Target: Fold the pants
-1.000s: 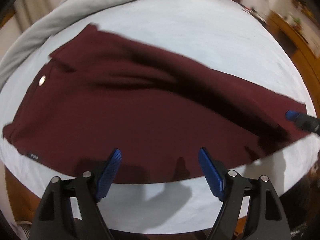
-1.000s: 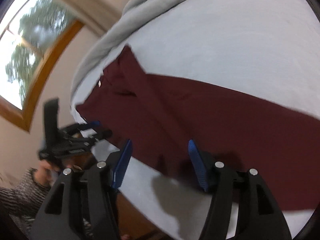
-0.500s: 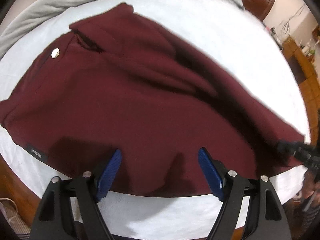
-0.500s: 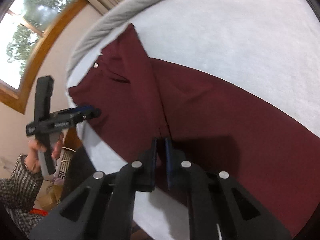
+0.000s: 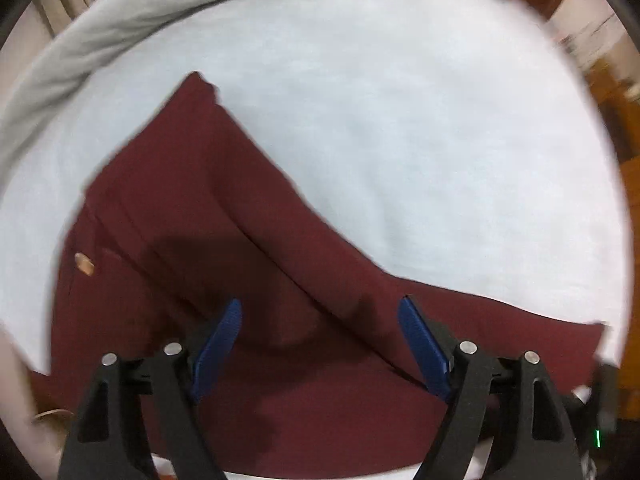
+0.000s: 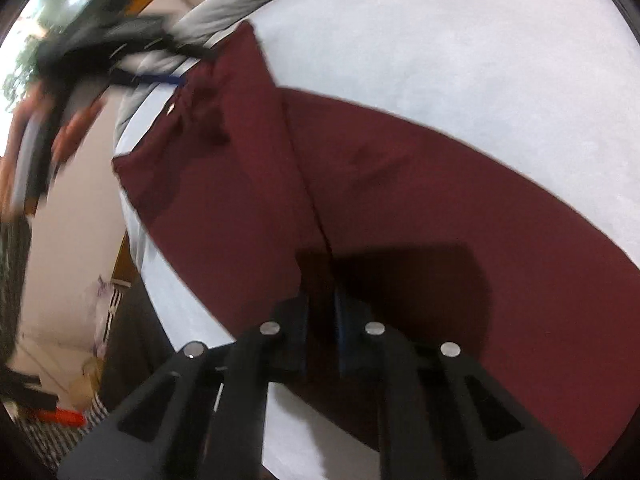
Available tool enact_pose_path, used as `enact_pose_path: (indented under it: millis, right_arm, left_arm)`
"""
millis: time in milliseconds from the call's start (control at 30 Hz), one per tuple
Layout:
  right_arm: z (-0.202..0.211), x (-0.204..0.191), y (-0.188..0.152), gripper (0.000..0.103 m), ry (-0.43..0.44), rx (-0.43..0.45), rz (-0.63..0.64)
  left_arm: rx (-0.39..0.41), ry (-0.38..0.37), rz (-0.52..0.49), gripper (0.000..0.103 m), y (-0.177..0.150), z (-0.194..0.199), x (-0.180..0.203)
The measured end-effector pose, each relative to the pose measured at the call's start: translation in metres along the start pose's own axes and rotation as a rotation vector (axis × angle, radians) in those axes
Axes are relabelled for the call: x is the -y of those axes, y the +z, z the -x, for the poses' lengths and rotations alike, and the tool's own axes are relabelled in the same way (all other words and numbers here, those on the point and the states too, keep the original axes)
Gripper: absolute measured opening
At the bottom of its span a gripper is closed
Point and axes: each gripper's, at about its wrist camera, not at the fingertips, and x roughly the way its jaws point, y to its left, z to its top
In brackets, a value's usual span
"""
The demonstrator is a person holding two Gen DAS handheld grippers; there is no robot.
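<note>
Right wrist view: the right gripper pinches the maroon pants at the bed's near edge; the left gripper, fingers spread and widening, hovers near the waistband. Likely next: gripping there before folding.

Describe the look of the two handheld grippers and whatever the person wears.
Both the left gripper and the right gripper have black plastic triangular finger frames with cut-outs, silver round pins and blue ribbed pads. A small green light glows on the right gripper's body. A dark checked sleeve shows, blurred.
</note>
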Motion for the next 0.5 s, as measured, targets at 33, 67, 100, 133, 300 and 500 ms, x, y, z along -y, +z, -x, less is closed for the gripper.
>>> enact_pose_path:
  millis: [33, 67, 100, 133, 300, 500]
  right_arm:
    - [0.002, -0.002, -0.003, 0.009, 0.001, 0.005, 0.017]
    - [0.003, -0.004, -0.007, 0.009, 0.002, 0.010, 0.033]
    - [0.002, -0.002, -0.009, 0.009, 0.004, 0.014, 0.027]
    - [0.000, 0.002, -0.010, 0.009, 0.018, 0.015, 0.005]
    - [-0.005, 0.014, -0.012, 0.009, 0.063, 0.023, -0.047]
    - [-0.004, 0.015, -0.012, 0.009, 0.077, 0.036, -0.060]
  left_arm:
    - [-0.031, 0.021, -0.009, 0.081, 0.007, -0.008, -0.012]
    - [-0.056, 0.037, -0.009, 0.081, 0.018, -0.014, -0.009]
    - [-0.084, 0.055, -0.006, 0.081, 0.027, -0.020, -0.004]
    - [-0.117, 0.065, -0.007, 0.081, 0.032, -0.027, -0.003]
    - [-0.193, 0.095, 0.030, 0.081, 0.058, -0.052, 0.001]
    - [-0.369, 0.127, 0.064, 0.085, 0.088, -0.091, 0.003]
